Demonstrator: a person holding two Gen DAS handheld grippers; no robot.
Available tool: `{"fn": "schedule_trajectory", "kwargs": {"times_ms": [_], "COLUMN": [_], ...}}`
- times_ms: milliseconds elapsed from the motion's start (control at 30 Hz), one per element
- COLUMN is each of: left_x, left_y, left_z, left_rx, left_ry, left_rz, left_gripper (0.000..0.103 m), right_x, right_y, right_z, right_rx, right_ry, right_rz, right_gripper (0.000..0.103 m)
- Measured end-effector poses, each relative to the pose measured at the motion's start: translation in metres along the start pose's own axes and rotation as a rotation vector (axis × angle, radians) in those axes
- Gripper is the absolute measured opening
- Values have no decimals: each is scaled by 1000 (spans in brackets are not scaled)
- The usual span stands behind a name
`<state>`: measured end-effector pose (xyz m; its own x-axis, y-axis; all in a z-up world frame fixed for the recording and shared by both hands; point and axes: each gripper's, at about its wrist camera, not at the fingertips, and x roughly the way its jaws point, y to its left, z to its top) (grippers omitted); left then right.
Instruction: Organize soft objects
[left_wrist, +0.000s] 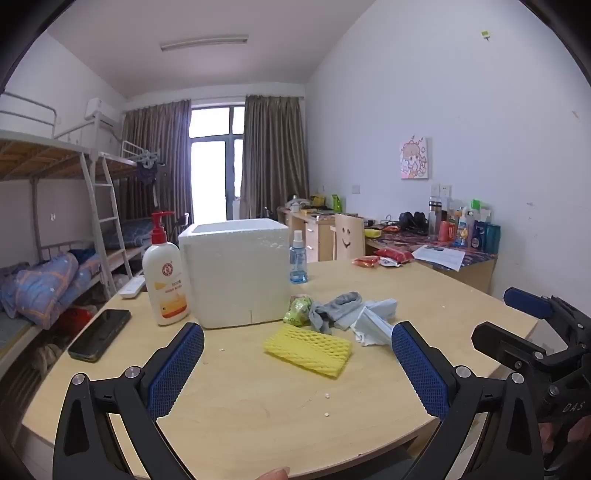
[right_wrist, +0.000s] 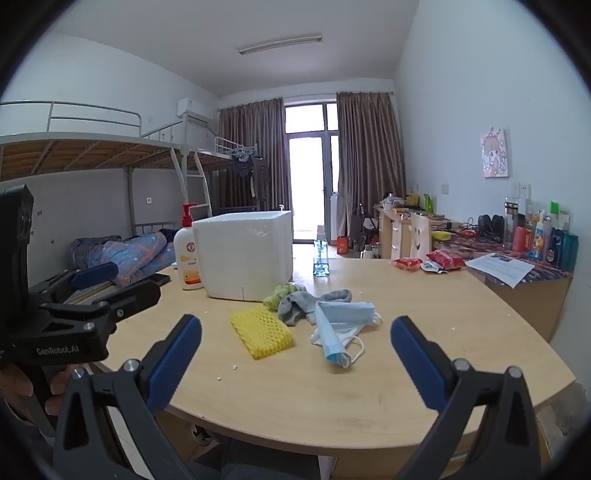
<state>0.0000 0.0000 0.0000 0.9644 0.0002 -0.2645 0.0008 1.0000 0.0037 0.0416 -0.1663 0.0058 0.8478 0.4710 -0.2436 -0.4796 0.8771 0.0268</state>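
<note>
Hovering low over the near table (left_wrist: 229, 402) edge, both claws gape empty: left gripper (left_wrist: 297, 365), right gripper (right_wrist: 295, 363). Just ahead lies the yellow foam net (left_wrist: 307, 349), long axis slanting across the left claw's line, closer to it. Beyond: masks (right_wrist: 341, 326), sock (left_wrist: 332, 308), then the white box (left_wrist: 236, 271).

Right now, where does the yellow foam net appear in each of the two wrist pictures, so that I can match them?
Left wrist view: the yellow foam net lies a little right of centre on the table, nearer the camera than the grey sock.
Right wrist view: the yellow foam net lies left of centre, left of the blue face mask.
Shared landmark: the white foam box, behind the net in both.
</note>
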Motion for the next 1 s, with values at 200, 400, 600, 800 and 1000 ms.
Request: {"fn": "schedule_trajectory", "kwargs": {"times_ms": [200,400,600,800,1000], "left_x": [4,-7,-7,-2,-2], "left_y": [3,-9,-6,-1,-3], "left_z": [0,-7,-4,-3,-4], "left_rx": [-6,19,19,10,18], "left_ry": [-14,-44,-38,-32,-32], "left_rz": [17,2,-3,-9,-12], "left_gripper": [102,102,102,102,102], "right_x": [-2,-3,-8,-7,-5], "right_y": [-1,-9,-3,-3,-1], "right_z": [0,3,3,4,4], "right_rx": [7,7,-13,-7,-19], "right_ry": [-9,-14,-23,-27,-27], "right_rz": [3,-7,-27,-36,-48], "right_gripper": [103,103,103,103,103]}}
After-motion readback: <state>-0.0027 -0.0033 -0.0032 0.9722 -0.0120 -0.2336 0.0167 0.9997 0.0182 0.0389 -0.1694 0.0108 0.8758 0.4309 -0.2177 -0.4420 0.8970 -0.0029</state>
